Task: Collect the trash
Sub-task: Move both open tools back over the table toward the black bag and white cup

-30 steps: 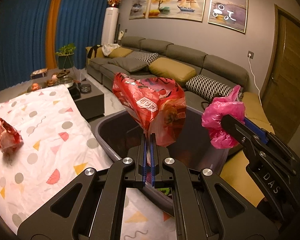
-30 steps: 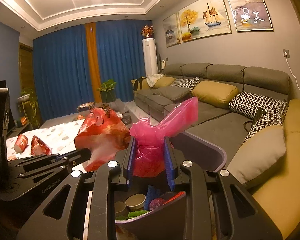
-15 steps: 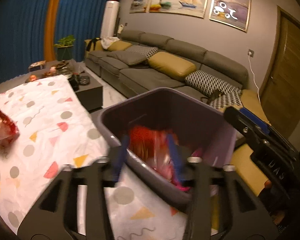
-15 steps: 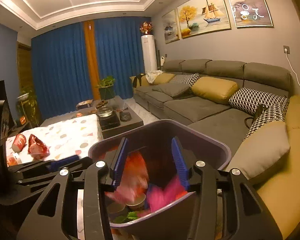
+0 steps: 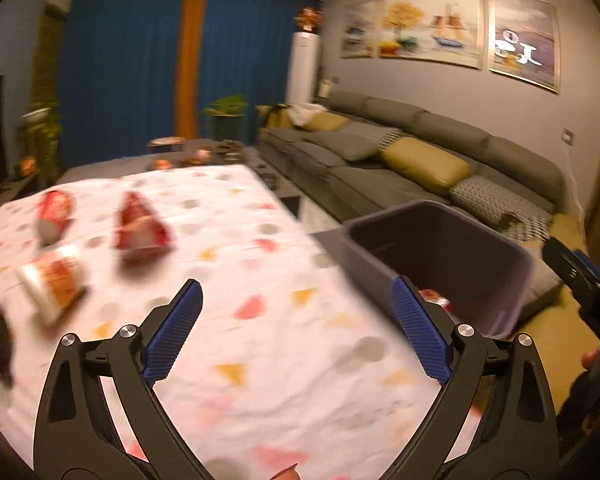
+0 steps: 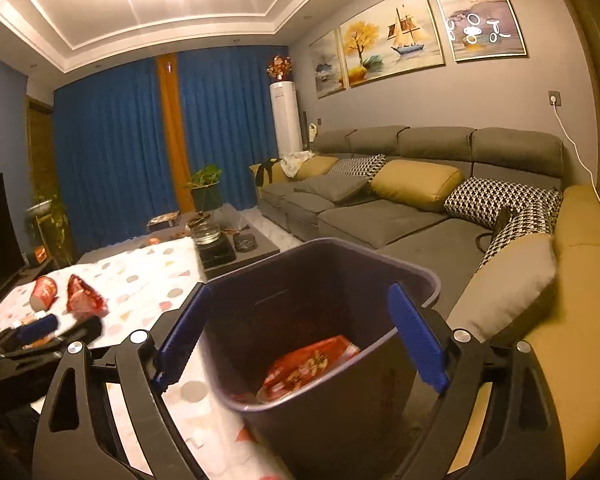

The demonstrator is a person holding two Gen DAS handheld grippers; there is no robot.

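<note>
We had just been opening both jaws, nothing between them: right gripper over the bin, left gripper wide. Next, we judged, the crumpled red wrapper ahead-left.

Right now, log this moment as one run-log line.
left gripper: open, empty, jaws just opening | right gripper: open, empty, jaws just opening | bin: holds red wrapper | table: trash remains
</note>
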